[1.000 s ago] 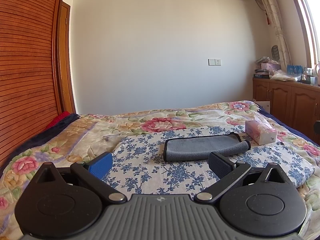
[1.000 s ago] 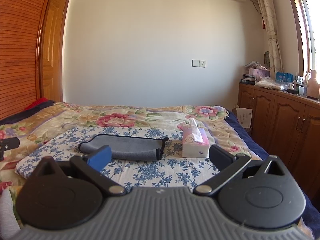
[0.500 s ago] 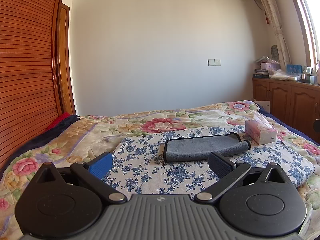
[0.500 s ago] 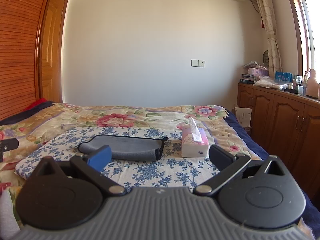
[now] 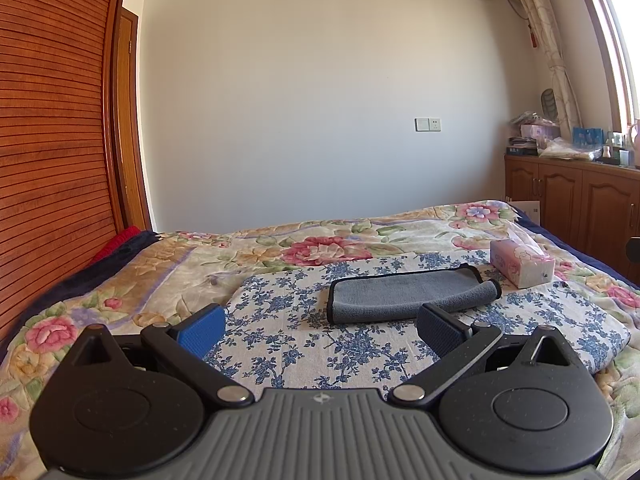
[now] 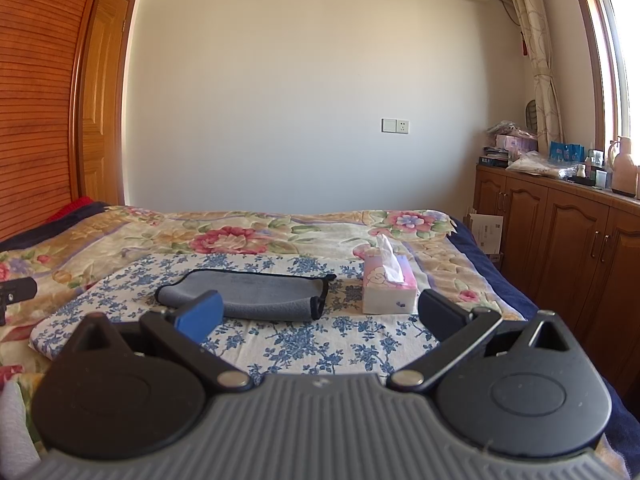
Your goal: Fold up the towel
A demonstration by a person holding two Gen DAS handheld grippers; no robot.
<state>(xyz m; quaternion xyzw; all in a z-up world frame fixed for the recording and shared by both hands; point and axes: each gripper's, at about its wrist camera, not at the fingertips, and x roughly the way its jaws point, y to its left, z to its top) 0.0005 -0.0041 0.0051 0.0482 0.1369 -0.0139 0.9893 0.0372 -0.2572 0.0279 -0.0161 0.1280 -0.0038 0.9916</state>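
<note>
With the grey towel [image 5: 408, 294] lying apparently already folded on the blue-flowered cloth [image 5: 280, 320] at twelve o'clock, both the left claw [image 5: 320, 326] and right claw [image 6: 320, 314] hover wide and empty, so the next move looks like either finishing or one more fold.

Barely any change. Right wrist view: grey towel [image 6: 248, 294] and tissue box [image 6: 388, 292] sit a touch lower and further left in frame than 1.0 s ago, so the right gripper [image 6: 320, 314] has drifted slightly. Left wrist view: towel [image 5: 408, 292] sits marginally higher in frame; the left gripper [image 5: 320, 326] has tipped down a hair.
</note>
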